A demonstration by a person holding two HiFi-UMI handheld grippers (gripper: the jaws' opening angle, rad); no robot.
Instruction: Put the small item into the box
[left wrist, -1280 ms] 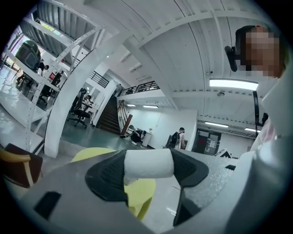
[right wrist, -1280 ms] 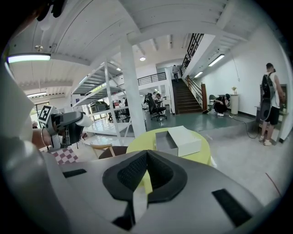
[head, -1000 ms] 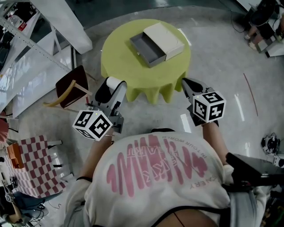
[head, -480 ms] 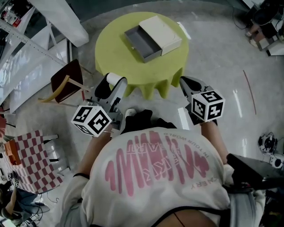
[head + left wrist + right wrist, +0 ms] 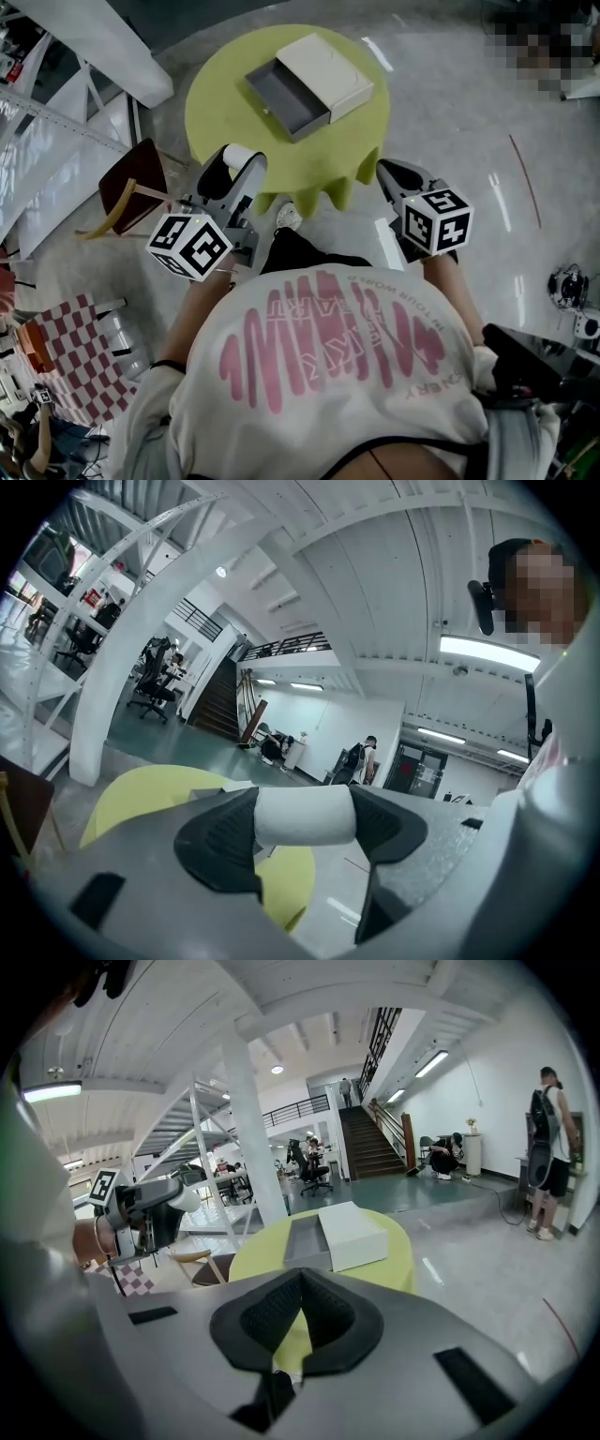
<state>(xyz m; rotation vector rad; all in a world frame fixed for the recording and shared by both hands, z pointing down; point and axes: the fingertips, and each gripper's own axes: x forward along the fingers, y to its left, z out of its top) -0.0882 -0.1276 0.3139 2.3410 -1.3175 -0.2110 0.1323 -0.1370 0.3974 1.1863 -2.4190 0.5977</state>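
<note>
Left tongs (image 5: 234, 169): clamped on small white cylindrical item (image 5: 305, 815), held just off the worktop's (image 5: 225, 112) near edge. Right tongs (image 5: 298, 1321): closed, empty. Box (image 5: 309, 80): drawer slid open, toward worktop's far edge. Shirt (image 5: 328, 356) lettering: upside down, unreadable.

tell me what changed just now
The round yellow-green table and the white box with its open grey drawer slid up and left in the head view, and a dark trouser leg and white shoe appeared below it. Unchanged: left claw shut on the white cylinder, right claw shut and empty.
</note>
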